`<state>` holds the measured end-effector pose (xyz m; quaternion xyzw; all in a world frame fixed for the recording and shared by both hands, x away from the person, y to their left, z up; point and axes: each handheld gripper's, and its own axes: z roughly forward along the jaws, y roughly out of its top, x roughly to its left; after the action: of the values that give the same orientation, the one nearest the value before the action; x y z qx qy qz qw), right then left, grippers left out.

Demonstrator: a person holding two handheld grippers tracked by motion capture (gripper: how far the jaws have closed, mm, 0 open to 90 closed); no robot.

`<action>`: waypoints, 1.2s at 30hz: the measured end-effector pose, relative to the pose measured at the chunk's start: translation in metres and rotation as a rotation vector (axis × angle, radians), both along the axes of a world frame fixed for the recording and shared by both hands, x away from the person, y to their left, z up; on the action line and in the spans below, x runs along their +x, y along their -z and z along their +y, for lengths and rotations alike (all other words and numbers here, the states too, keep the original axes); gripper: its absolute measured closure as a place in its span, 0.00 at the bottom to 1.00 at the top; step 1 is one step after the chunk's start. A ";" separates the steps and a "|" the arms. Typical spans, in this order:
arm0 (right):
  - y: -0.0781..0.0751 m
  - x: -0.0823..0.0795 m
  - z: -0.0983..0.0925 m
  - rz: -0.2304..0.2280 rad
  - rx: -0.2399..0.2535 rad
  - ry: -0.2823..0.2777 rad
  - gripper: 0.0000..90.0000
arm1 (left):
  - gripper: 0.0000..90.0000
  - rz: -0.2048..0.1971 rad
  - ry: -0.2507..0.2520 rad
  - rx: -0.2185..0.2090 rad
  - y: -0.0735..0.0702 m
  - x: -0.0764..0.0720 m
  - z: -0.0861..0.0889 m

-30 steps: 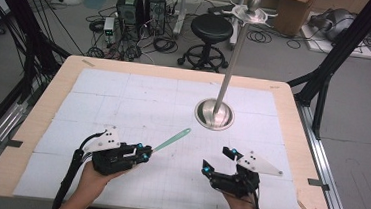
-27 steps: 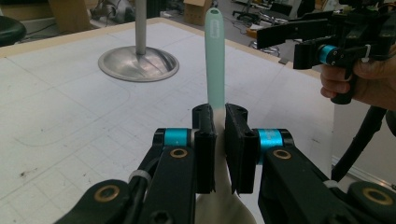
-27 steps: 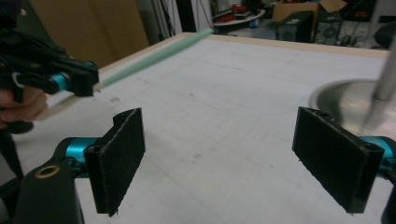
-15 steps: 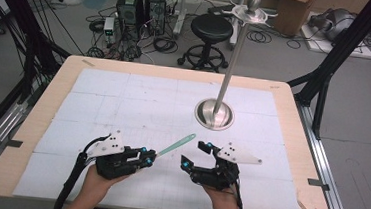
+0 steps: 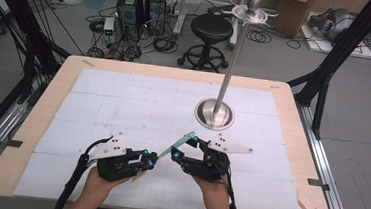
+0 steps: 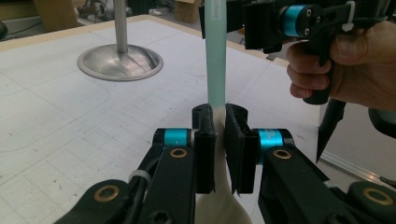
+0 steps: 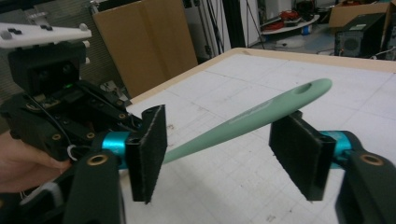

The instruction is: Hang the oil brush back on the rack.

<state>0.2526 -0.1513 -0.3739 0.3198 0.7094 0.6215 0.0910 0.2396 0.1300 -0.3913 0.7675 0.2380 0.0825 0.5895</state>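
My left gripper [image 5: 149,161] [image 6: 220,126] is shut on a spatula where its mint-green handle [image 5: 167,150] [image 6: 216,56] meets the cream head [image 6: 219,205]. The handle slants up and away over the mat. My right gripper [image 5: 184,147] [image 7: 224,149] stands around the handle's far part [image 7: 261,112], one pad on each side. Its jaws have just been closing, with the handle between them, and gaps still show, so it is open. In the left gripper view, the right gripper's finger [image 6: 266,25] sits beside the handle's top.
A metal stand with a round base [image 5: 214,114] [image 6: 120,63] and a tall pole [image 5: 232,58] rises on the white gridded mat [image 5: 123,109], just beyond the right gripper. The wooden table edge [image 5: 292,123] frames the mat. A stool [image 5: 210,28] and computers [image 5: 141,5] sit on the floor behind.
The right gripper has moved left to the spatula handle and its jaws have narrowed around it. The left gripper and the spatula have stayed put.
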 end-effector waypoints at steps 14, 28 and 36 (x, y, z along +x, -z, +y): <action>-0.019 0.000 0.009 -0.004 0.002 -0.059 0.81 | 0.91 -0.003 0.020 0.021 -0.001 -0.003 -0.001; -0.030 -0.002 0.010 0.073 0.074 -0.173 0.93 | 0.92 -0.014 0.065 -0.013 -0.001 -0.008 -0.004; -0.041 0.000 0.008 0.034 0.119 -0.268 0.93 | 0.69 0.026 0.151 -0.103 -0.006 -0.003 0.007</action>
<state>0.2526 -0.1432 -0.3332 0.2372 0.7091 0.6635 -0.0240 0.2364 0.1373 -0.3850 0.7529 0.1911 0.0156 0.6295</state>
